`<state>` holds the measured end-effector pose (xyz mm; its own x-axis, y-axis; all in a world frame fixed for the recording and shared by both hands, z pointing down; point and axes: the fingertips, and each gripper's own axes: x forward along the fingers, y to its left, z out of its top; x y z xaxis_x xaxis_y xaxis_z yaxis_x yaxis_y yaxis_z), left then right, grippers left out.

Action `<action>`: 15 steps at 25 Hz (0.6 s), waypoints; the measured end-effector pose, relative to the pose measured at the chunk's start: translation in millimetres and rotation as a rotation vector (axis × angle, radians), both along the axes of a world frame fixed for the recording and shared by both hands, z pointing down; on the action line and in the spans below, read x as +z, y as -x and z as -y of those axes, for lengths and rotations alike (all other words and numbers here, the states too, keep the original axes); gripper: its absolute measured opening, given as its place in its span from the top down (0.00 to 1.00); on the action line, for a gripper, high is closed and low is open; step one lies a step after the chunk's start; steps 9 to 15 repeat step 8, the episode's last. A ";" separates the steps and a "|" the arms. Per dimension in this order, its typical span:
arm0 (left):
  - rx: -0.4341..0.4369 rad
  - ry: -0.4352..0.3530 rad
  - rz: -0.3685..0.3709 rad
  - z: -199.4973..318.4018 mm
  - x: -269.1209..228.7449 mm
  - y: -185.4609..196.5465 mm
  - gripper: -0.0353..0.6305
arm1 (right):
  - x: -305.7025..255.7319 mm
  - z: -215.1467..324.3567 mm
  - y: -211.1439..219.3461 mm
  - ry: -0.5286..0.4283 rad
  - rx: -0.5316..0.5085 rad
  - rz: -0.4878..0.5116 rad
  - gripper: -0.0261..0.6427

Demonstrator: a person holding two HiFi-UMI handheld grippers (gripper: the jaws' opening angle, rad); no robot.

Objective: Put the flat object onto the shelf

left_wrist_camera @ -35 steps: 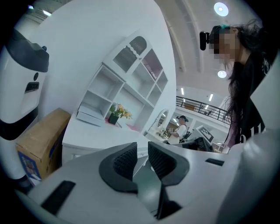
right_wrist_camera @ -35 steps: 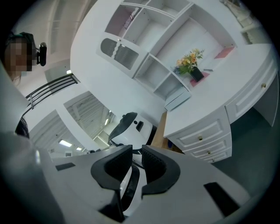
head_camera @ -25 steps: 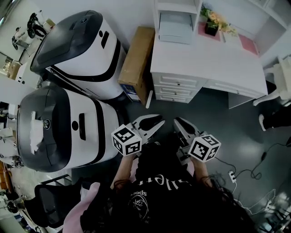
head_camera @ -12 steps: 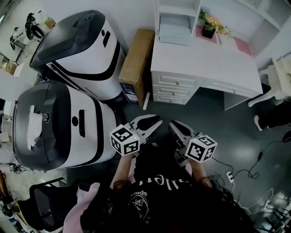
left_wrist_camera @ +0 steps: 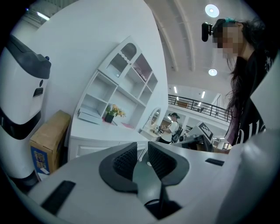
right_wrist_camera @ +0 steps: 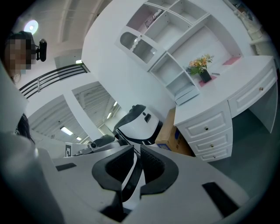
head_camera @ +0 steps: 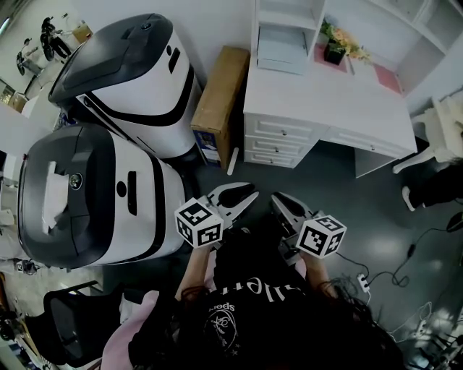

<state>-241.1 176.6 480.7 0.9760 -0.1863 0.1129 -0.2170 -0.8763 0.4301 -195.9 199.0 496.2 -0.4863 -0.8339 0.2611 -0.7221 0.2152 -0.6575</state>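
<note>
In the head view, your left gripper point(head_camera: 248, 194) and right gripper point(head_camera: 279, 198) sit side by side before your chest, well apart from the white drawered desk point(head_camera: 340, 108). The flat pale-grey slab point(head_camera: 281, 45) lies in the lower left compartment of the white shelf unit point(head_camera: 286, 11) on that desk.

In the left gripper view, your jaws are closed on nothing.

In the right gripper view, your jaws are likewise together and empty.
</note>
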 end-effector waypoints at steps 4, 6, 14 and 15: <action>-0.001 0.005 -0.001 1.5 0.5 3.8 0.82 | 1.0 1.5 1.6 0.006 0.006 0.001 0.85; 0.000 0.004 -0.003 2.1 -0.3 6.0 0.82 | 0.7 2.7 2.7 0.007 0.008 0.001 0.85; 0.001 0.001 -0.004 2.7 -1.0 8.2 0.82 | 0.6 4.0 3.9 0.009 0.009 0.001 0.85; 0.001 0.001 -0.004 2.7 -1.0 8.2 0.82 | 0.6 4.0 3.9 0.009 0.009 0.001 0.85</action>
